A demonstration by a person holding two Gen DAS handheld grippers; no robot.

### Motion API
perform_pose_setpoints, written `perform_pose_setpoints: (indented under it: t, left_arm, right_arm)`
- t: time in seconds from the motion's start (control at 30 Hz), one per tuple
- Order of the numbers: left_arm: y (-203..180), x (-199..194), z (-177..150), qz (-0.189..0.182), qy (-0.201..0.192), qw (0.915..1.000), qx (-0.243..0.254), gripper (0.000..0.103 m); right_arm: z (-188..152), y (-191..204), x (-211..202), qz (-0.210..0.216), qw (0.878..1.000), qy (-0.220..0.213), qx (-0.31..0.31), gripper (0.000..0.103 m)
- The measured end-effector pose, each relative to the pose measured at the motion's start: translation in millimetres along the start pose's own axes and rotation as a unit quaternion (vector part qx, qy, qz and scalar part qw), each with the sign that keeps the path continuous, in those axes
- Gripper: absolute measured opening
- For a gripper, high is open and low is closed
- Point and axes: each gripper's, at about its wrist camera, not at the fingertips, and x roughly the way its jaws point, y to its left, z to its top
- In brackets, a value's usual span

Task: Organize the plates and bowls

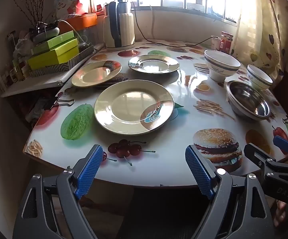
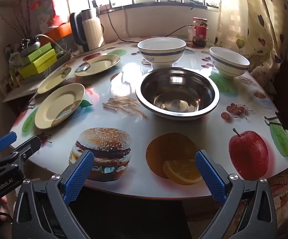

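Three cream plates and three bowls lie spread on the tabletop [image 1: 183,83], all beyond my tongs. My left tongs [image 1: 144,169] hang spread wide over the near edge, gripping nothing; the nearest plate [image 1: 134,106] sits just past them. My right tongs [image 2: 144,171] are spread as well, empty, with the steel bowl [image 2: 175,93] straight ahead. Behind the steel bowl stands a large white bowl [image 2: 161,49] with a blue band; a smaller banded bowl [image 2: 229,62] sits to its right, near the curtain. Two more plates [image 1: 96,73] [image 1: 153,63] lie behind the nearest plate. Glossy printed tabletop lies open between the steel bowl and the nearest plate. The tabletop's front edge curves.
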Motion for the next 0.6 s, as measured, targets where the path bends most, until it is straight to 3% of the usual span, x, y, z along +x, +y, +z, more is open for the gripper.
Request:
perform_pose_setpoints:
  t: [0.6]
  left_arm:
    - [-2.2, 2.6, 2.0, 0.005, 0.009, 0.9999, -0.001, 0.085]
  right_arm:
    - [2.5, 2.2, 0.8, -0.011, 1.000, -0.006, -0.010, 0.103]
